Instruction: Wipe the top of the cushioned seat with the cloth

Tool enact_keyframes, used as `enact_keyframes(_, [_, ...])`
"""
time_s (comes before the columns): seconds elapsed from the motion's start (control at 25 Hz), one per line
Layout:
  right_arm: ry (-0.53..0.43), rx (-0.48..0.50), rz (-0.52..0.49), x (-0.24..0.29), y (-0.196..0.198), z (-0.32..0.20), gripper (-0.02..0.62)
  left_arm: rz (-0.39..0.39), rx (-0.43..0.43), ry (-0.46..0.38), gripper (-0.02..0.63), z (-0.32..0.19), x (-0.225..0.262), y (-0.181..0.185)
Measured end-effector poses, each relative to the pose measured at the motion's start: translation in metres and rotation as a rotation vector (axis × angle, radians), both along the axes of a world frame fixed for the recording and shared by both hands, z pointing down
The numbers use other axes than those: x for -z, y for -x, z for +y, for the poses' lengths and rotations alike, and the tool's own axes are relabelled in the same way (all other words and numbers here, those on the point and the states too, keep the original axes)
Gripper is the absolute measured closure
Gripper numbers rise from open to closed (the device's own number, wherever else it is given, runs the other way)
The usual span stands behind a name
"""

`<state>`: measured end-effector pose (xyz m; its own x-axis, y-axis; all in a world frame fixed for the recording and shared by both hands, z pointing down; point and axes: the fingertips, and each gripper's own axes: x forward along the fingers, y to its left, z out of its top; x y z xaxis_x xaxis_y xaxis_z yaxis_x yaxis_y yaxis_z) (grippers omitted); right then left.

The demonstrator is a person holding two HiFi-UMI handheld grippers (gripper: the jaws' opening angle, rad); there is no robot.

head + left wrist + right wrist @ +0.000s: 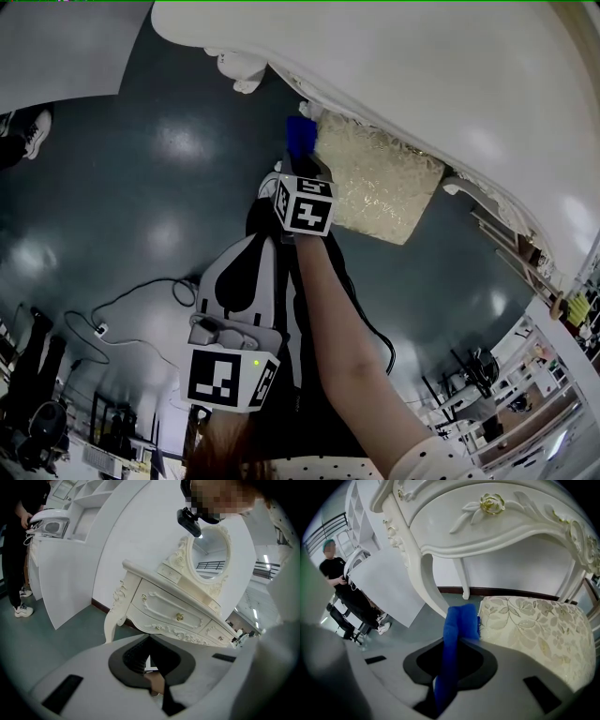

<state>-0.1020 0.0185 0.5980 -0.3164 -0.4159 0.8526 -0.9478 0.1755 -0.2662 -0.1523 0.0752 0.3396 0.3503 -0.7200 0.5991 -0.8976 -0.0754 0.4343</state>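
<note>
- The cloth (459, 620) is pinched upright in the right gripper (454, 667), just beside the seat (534, 620) edge, not on its top.
- The left gripper (154, 686) is pressed together, empty, well apart from the seat.
- Step judged: approach. Next, the cloth must be lowered onto the top and swept across.

Left tongs (150, 639) pressed together, ornate white dressing table (173, 613) beyond, oval mirror (211, 555) on top
</note>
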Motion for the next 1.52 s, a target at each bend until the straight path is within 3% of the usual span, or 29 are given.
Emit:
enact_keyframes(0.12, [-0.004, -0.003, -0.063, 0.004, 0.001, 0.0, 0.532, -0.007, -0.004, -0.002, 0.607, 0.001, 0.002, -0.007])
enact_keyframes(0.36, [-0.032, -0.029, -0.289, 0.022, -0.009, 0.004, 0.532, -0.018, -0.035, -0.013, 0.608, 0.006, 0.006, -0.038])
enact_keyframes(0.56, [-0.086, -0.048, -0.341, 0.047, -0.045, 0.016, 0.532, -0.019, -0.088, -0.026, 0.608, 0.007, 0.012, -0.074])
enact_keyframes(0.84, [-0.159, -0.194, -0.291, 0.079, -0.149, 0.042, 0.532, -0.006, -0.204, -0.037, 0.607, 0.008, 0.025, -0.133])
enact_keyframes(1.12, [-0.206, -0.362, -0.168, 0.083, -0.272, 0.085, 0.532, -0.001, -0.369, -0.03, 0.607, 0.013, 0.021, -0.192])
enact_keyframes(1.36, [-0.163, -0.51, -0.001, 0.056, -0.376, 0.133, 0.532, -0.019, -0.449, -0.015, 0.607, 0.025, 0.015, -0.229])
enact_keyframes(1.52, [-0.075, -0.532, 0.063, 0.023, -0.4, 0.157, 0.532, -0.03, -0.486, -0.007, 0.607, 0.029, 0.012, -0.244])
